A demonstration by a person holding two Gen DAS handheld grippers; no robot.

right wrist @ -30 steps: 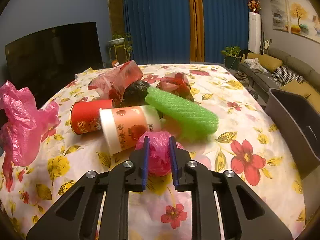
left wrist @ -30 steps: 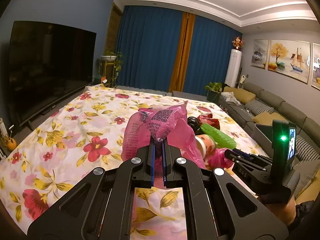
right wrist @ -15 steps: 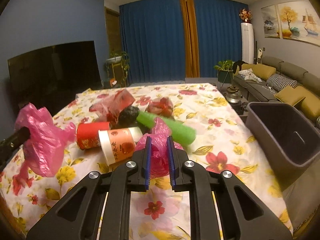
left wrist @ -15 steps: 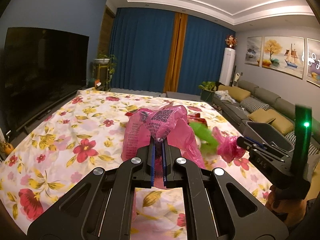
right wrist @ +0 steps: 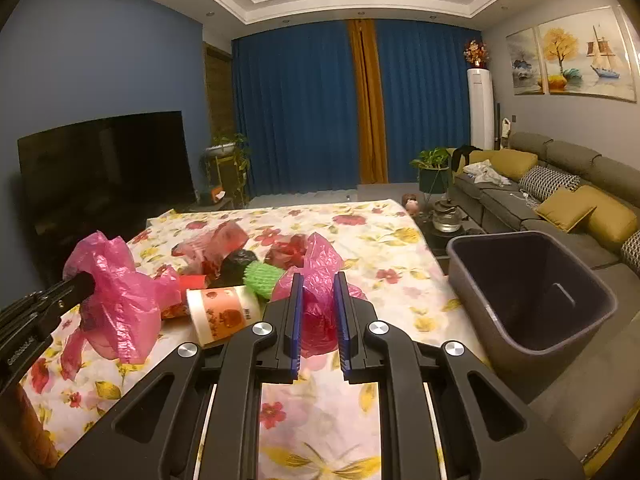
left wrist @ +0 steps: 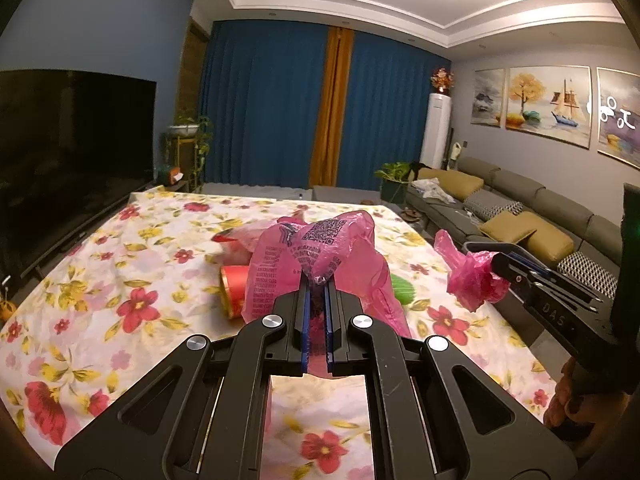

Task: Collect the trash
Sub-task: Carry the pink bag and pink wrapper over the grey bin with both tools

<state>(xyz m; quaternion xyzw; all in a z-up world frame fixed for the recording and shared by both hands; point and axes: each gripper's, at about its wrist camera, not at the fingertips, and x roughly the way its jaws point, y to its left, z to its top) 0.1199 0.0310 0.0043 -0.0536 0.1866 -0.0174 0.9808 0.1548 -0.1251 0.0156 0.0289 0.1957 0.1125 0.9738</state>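
Pink plastic fills the left wrist view: the left gripper (left wrist: 316,300) is clenched on a printed pink bag (left wrist: 320,252), which hangs above the floral tablecloth (left wrist: 120,264). Behind the bag lie a red cup (left wrist: 232,288) and a green foam sleeve (left wrist: 402,288). To the right, the right gripper (left wrist: 498,266) carries a crumpled pink bag (left wrist: 468,280) clear of the table.

Right wrist view: the right gripper (right wrist: 318,312) is clamped on the crumpled pink bag (right wrist: 318,300), its blue pads pressing the plastic from both sides. Below and behind it the remaining trash lies on the tablecloth (right wrist: 380,248): a white-and-orange cup (right wrist: 222,314), the green foam sleeve (right wrist: 260,276), a black lump (right wrist: 238,262) and red wrappers (right wrist: 216,244). A grey bin (right wrist: 532,300) stands beside the table's right edge. At left, the left gripper (right wrist: 86,284) holds the printed pink bag (right wrist: 116,300).
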